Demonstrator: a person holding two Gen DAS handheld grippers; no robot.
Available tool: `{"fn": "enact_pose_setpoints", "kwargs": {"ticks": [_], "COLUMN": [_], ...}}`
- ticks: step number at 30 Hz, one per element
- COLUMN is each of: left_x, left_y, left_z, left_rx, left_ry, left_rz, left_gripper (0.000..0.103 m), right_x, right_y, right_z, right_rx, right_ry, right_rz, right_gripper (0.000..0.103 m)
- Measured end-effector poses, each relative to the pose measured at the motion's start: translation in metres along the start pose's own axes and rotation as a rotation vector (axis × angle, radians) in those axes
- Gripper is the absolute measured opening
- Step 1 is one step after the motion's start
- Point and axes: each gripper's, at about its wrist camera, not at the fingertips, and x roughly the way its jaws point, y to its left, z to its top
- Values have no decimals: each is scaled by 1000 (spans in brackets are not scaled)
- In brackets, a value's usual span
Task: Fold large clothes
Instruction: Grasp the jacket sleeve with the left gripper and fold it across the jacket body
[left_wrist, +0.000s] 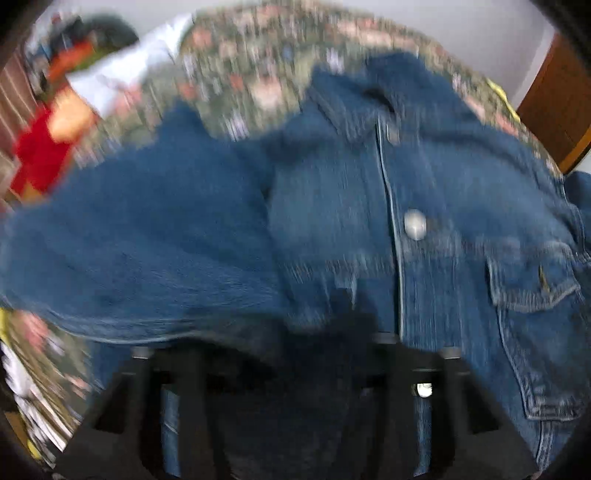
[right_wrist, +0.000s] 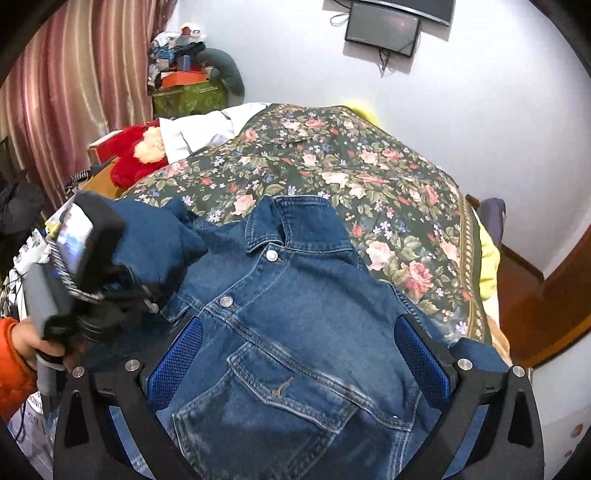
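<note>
A blue denim jacket lies front-up on a floral bedspread, collar pointing away. My right gripper is open, its blue pads wide apart above the jacket's chest pocket. My left gripper is shut on the jacket's left sleeve and holds it lifted over the jacket's front; the left wrist view is blurred by motion. In the right wrist view the left gripper shows at the left, its fingertips hidden in the sleeve.
A red plush toy and a white pillow lie at the bed's far left. Pink curtains hang at the left. A screen is on the wall. A wooden door is at the right.
</note>
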Motion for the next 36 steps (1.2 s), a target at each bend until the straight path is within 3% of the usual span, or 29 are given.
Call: {"fn": "enact_pose_setpoints", "kwargs": {"ticks": [6, 9, 15, 20, 24, 27, 28, 30, 32, 36], "left_x": [-21, -46, -79, -68, -56, -54, -53, -54, -58, -89], "left_y": [19, 45, 138, 217, 244, 245, 245, 237, 228, 197], "left_z": [-29, -42, -52, -50, -42, -29, -24, -17, -10, 4], "left_rx": [-85, -152, -379, -619, -699, -674, -659, -609, -562, -451], "left_ry": [-8, -57, -156, -169, -199, -226, -220, -223, -241, -317], "left_rz": [-74, -79, -81, -109, -125, -49, -1, 95, 156, 230], "left_gripper": [60, 70, 74, 73, 71, 53, 40, 31, 15, 12], "right_x": [-10, -9, 0, 9, 16, 20, 21, 23, 25, 23], "right_y": [-5, -7, -5, 1, 6, 7, 7, 5, 3, -5], "right_z": [-4, -3, 1, 4, 4, 5, 5, 6, 6, 4], "right_rx": [23, 38, 68, 74, 65, 62, 63, 70, 80, 100], "right_ry": [-7, -2, 16, 38, 55, 63, 66, 73, 79, 78], "right_rz": [14, 22, 46, 57, 49, 39, 37, 36, 36, 36], "right_gripper": [103, 103, 103, 103, 103, 103, 103, 103, 103, 103]}}
